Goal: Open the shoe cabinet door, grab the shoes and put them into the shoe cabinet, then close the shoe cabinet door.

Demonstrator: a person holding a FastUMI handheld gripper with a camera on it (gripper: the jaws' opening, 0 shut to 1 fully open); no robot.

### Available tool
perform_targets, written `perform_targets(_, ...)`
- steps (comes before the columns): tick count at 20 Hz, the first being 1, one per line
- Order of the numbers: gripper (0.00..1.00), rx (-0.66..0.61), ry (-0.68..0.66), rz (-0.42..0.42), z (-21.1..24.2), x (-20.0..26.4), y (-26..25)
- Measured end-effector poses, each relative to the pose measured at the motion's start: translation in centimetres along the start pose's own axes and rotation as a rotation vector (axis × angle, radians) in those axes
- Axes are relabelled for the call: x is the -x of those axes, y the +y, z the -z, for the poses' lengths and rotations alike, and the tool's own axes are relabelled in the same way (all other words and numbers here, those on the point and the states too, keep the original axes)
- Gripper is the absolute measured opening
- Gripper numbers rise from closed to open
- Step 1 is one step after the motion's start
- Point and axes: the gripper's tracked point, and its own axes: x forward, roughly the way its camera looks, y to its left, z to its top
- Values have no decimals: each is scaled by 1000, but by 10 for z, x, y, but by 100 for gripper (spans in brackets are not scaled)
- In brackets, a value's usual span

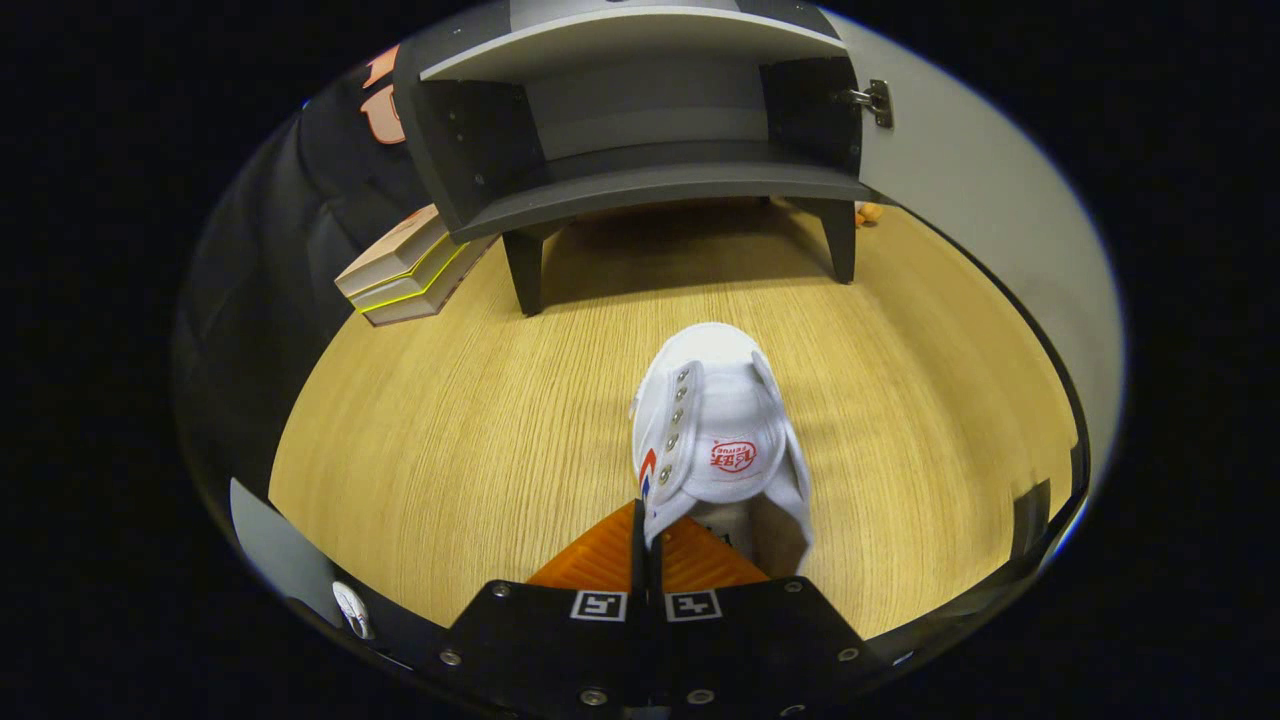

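Observation:
A white canvas shoe (722, 430) with a red mark on its tongue points toe-first toward the shoe cabinet (640, 185). My gripper (646, 530) is shut on the shoe's left side wall near the heel, with both pads pressing on the fabric. The grey cabinet stands on short legs beyond the shoe, its compartment open and dark inside. Its door (960, 170) is swung out to the right, with a metal hinge (874, 101) showing at the inner edge. I cannot tell whether the shoe's sole touches the wooden surface (450, 420).
A stack of books (405, 270) lies left of the cabinet's front left leg. A small orange object (868, 212) sits behind the right leg. Black cloth wall runs along the left.

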Motion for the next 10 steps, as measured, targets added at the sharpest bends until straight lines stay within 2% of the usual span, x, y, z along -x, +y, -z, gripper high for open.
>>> perform_targets(6,0,-13,-121,-48,-42,43,7)
perform_targets(10,0,13,-206,-59,-79,90,12)
